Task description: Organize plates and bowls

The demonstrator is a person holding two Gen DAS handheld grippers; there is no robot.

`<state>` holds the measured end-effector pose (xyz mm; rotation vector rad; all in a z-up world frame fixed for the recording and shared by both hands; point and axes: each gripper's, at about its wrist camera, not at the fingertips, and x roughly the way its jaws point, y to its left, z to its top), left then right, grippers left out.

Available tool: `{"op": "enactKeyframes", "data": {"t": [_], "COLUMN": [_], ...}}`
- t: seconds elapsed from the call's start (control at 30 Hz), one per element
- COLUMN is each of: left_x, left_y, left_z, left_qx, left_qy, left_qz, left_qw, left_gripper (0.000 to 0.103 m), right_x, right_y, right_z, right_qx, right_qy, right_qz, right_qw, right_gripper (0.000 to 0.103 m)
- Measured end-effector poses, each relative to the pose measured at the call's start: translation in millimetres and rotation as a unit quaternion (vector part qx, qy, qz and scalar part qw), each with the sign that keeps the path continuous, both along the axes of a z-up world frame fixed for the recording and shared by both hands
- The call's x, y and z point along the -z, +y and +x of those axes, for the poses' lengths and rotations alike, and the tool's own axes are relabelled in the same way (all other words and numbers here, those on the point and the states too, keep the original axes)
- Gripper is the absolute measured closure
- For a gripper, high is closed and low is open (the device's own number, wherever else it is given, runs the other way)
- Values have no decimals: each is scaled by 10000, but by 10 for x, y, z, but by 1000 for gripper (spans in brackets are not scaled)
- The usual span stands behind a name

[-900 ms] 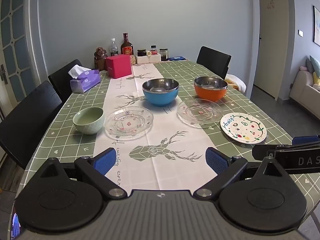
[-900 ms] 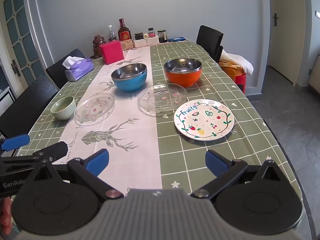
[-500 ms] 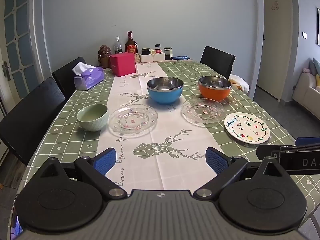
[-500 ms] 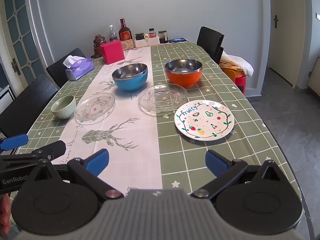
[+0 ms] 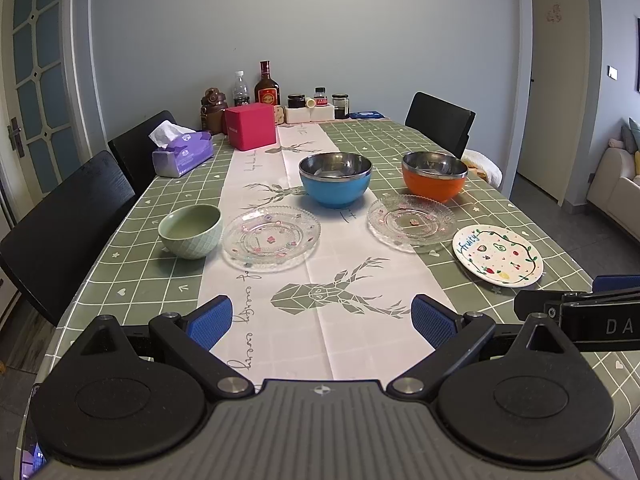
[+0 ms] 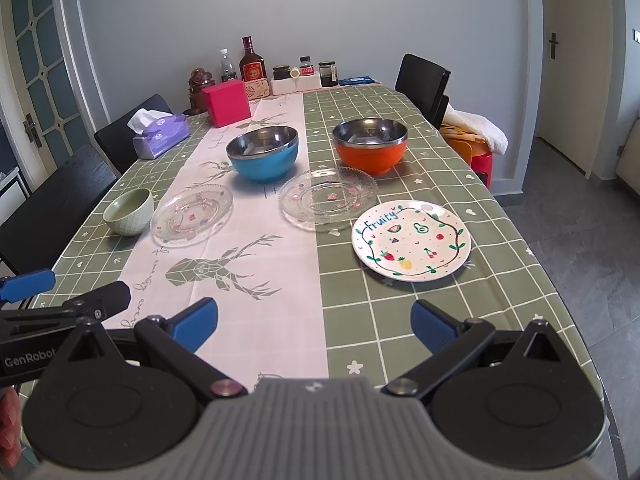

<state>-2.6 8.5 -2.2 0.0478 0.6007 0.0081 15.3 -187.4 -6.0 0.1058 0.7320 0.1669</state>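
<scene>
On the long table (image 5: pixel 152 280), with its green checked cloth and pale deer-print runner (image 5: pixel 320 280) down the middle, I see all the dishes laid out ahead of my two grippers. Black chairs (image 5: pixel 60 232) line the left side, and one more stands at the far right corner.

Largest of the dishes are the two steel-lined bowls: the blue bowl (image 5: pixel 335 179) sits on the runner, the orange bowl (image 5: pixel 434 176) to its right on the green cloth, well apart from it. Just in front of each lies a clear glass plate, the left glass plate (image 5: pixel 271 237) on the runner, the right glass plate (image 5: pixel 411 219) straddling the runner's edge and lying very close to the orange bowl. Nearest my right side is the white fruit-print plate (image 6: pixel 411 240), just beside the right glass plate. The small green bowl (image 5: pixel 190 231) stands at the far left, just beside the left glass plate.

At the far end I make out a pink box (image 5: pixel 250 126), a purple tissue pack (image 5: pixel 182 153), and a cluster of bottles and jars (image 5: pixel 268 88) against the wall.

My left gripper (image 5: pixel 321 316) hovers over the near runner, jaws spread wide, nothing between them. My right gripper (image 6: pixel 313 322) hangs over the near edge, likewise released and empty.
</scene>
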Motion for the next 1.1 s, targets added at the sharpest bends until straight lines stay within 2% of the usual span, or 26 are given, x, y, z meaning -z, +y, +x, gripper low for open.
{"op": "enactKeyframes", "data": {"t": [1.1], "left_x": [26], "left_y": [56], "left_z": [-3], "left_qx": [-10], "left_qy": [13], "left_qz": [-16], "left_qw": [10000], "left_gripper": [0], "right_x": [16], "right_y": [48], "right_z": [1], "right_qx": [-19], "right_qy": [2], "right_qz": [-35], "right_qw": [10000], "right_gripper": [3]}}
